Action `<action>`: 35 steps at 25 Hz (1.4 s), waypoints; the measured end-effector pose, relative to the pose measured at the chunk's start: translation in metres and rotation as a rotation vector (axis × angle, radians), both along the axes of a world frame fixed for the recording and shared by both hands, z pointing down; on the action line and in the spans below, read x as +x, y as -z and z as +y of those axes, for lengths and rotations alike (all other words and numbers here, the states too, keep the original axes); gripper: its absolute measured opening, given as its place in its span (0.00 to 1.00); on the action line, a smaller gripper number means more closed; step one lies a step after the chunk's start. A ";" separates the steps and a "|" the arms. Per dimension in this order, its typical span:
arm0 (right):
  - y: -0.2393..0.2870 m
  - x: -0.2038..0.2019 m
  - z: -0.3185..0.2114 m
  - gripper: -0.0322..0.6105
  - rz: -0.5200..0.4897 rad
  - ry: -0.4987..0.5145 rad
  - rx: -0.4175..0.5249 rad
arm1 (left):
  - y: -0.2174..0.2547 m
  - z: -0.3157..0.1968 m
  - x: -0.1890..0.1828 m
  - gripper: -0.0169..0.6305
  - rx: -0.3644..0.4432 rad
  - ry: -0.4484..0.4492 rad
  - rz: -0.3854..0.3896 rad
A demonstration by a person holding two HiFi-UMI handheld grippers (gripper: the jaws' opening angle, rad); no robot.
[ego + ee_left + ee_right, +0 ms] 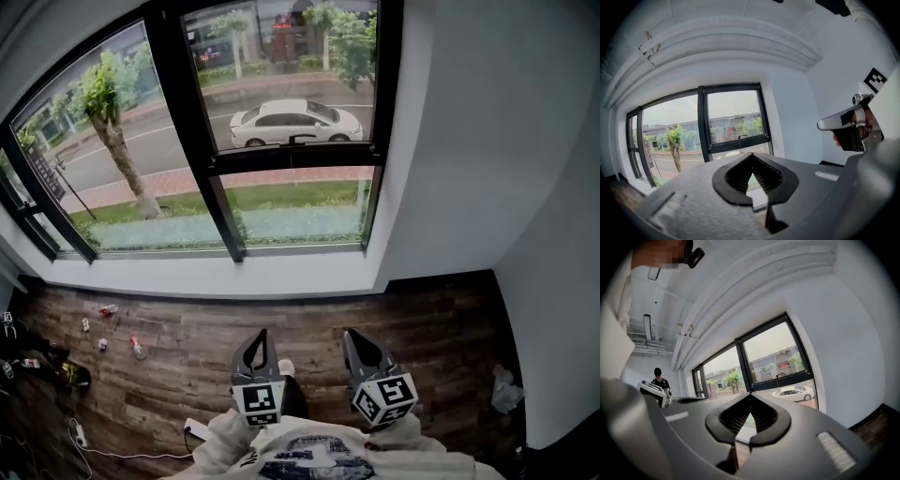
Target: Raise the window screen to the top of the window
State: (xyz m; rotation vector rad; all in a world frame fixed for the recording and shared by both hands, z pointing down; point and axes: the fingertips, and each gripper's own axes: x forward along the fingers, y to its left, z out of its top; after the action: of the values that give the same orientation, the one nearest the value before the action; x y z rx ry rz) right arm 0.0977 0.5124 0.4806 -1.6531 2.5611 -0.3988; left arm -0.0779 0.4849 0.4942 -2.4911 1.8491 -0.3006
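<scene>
A black-framed window (192,122) fills the far wall. Across its right pane runs a dark horizontal bar (295,155) with a small handle (300,139) on top; the same bar (740,143) (787,379) appears in both gripper views. I cannot make out any screen mesh. My left gripper (255,345) and right gripper (359,343) are held side by side low over the wooden floor, well short of the window and pointing at it. Both are shut with nothing between the jaws. In their own views the left gripper (752,157) and right gripper (750,398) show their tips meeting.
Small bits of litter (108,328) lie on the floor at left, with dark gear (37,366) and a white cable and power strip (192,429) nearer me. A plastic bag (506,389) sits by the right white wall (553,234). A person in a dark cap (658,378) stands further left.
</scene>
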 end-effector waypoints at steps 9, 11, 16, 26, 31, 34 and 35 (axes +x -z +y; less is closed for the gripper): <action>-0.017 -0.022 -0.146 0.06 0.011 -0.044 -0.017 | -0.012 -0.149 -0.023 0.03 0.015 -0.044 -0.024; -0.010 -0.033 -0.190 0.06 0.002 -0.040 -0.022 | -0.006 -0.192 -0.035 0.03 0.017 -0.046 -0.018; 0.012 -0.068 -0.298 0.06 0.027 -0.026 0.012 | 0.002 -0.302 -0.077 0.03 0.039 -0.019 -0.047; -0.019 -0.090 -0.449 0.06 0.030 -0.051 -0.091 | -0.019 -0.450 -0.090 0.03 -0.028 -0.065 -0.035; -0.020 -0.095 -0.497 0.06 0.042 -0.068 -0.106 | -0.026 -0.494 -0.096 0.03 -0.047 -0.087 -0.038; -0.016 -0.092 -0.517 0.06 0.049 -0.082 -0.096 | -0.027 -0.521 -0.099 0.03 -0.045 -0.084 -0.039; -0.015 -0.089 -0.522 0.06 0.051 -0.088 -0.095 | -0.027 -0.528 -0.099 0.03 -0.045 -0.083 -0.034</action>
State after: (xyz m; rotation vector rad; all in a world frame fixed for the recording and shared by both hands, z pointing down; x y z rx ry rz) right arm 0.0083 -0.0092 0.4953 -1.8229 2.5305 -0.4860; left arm -0.1764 -0.0434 0.5213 -2.5667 1.7408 -0.3835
